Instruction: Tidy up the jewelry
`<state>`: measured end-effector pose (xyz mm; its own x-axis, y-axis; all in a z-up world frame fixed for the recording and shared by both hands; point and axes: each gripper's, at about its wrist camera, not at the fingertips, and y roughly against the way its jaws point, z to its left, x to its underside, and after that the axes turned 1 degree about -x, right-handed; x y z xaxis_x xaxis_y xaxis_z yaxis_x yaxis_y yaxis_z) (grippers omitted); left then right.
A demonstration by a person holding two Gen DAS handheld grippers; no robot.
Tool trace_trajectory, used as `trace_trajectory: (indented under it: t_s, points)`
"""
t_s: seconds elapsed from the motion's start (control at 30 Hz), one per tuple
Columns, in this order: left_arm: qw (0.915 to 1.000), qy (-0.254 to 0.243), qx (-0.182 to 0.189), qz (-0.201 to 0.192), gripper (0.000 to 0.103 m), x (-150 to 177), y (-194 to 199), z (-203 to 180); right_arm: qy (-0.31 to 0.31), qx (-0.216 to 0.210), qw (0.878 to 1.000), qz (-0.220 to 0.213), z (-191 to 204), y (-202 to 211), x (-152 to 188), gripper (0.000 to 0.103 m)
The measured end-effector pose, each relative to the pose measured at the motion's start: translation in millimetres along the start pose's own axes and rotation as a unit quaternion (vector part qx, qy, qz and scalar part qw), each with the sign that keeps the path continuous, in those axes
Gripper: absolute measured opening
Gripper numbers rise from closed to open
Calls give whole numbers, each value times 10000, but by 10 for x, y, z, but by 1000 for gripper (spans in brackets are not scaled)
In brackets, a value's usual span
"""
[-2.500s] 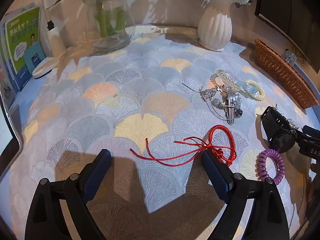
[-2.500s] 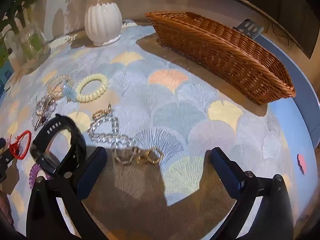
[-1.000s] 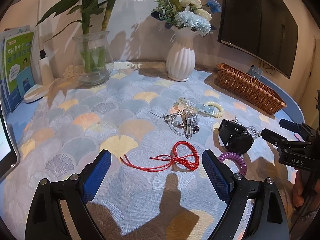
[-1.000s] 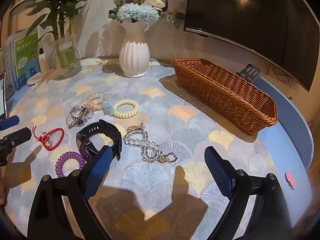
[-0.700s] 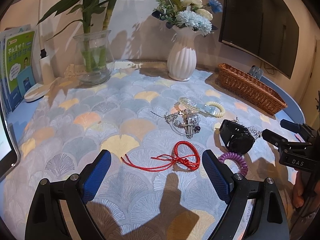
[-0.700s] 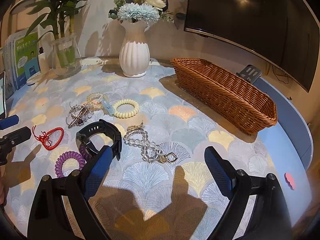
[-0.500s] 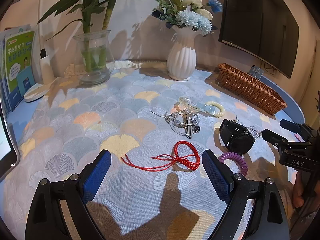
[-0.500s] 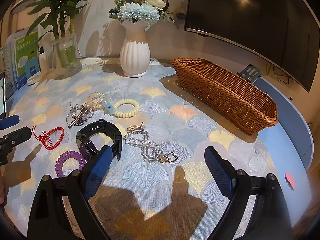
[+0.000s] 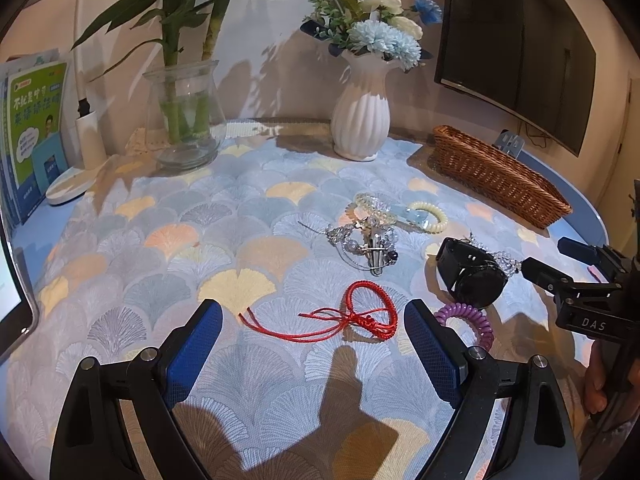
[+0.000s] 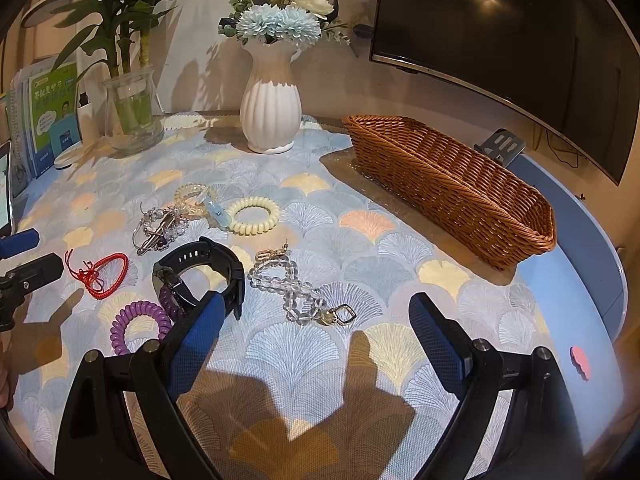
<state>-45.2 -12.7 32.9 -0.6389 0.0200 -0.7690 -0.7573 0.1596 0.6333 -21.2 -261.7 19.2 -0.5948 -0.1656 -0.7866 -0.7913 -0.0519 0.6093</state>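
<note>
Jewelry (image 10: 298, 293) lies beside right tongs (image 9: 554, 260) marked "DAS".

Across the fan-patterned tablecloth (image 9: 168, 236) I saw a white ribbed vase (image 9: 361, 120) of blue and white flowers, a glass vase (image 9: 185, 116) holding green stalks, green books (image 9: 34, 128) at left, and a dark wall screen (image 10: 516, 36).

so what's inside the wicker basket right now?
Nothing shows inside the wicker basket: only bare weave on its far inner wall. The near wall covers the floor, so small pieces lying there cannot be ruled out.
</note>
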Motion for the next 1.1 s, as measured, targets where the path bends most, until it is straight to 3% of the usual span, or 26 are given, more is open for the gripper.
trace_trajectory:
  t_s: [0.4, 0.53, 0.63, 0.7, 0.73, 0.8, 0.83, 0.87, 1.1]
  points:
    - [9996, -254, 59, -73, 92, -5, 59, -92, -46, -99, 9999, 35, -19, 2, -24, 94]
    - [9965, -364, 751, 113, 90, -57, 126, -194, -181, -633, 9977, 174, -163, 63, -16, 94]
    - [9891, -916, 1106, 330, 78, -73, 154, -410, -260, -827, 9956, 368, -371, 113, 40, 91]
    - [9832, -1160, 1285, 579, 62, -75, 87, -543, -296, -922, 9939, 535, -489, 106, 80, 89]
    - [9810, -1188, 1364, 701, 59, -81, 42, -576, -310, -922, 9933, 622, -550, 93, 95, 88]
    - [9772, -1189, 1442, 1008, 48, -95, -114, -644, -299, -897, 9927, 752, -631, 58, 94, 78]
    - [9761, -1179, 1440, 1122, 44, -92, -186, -674, -253, -898, 9923, 820, -649, 31, 83, 62]
    - [9747, -1148, 1470, 1228, 39, -96, -253, -692, -174, -925, 9912, 932, -654, -11, 65, 54]
    - [9722, -1140, 1381, 1510, 38, -72, -455, -767, 518, -1020, 9879, 1046, -411, -226, -147, 44]
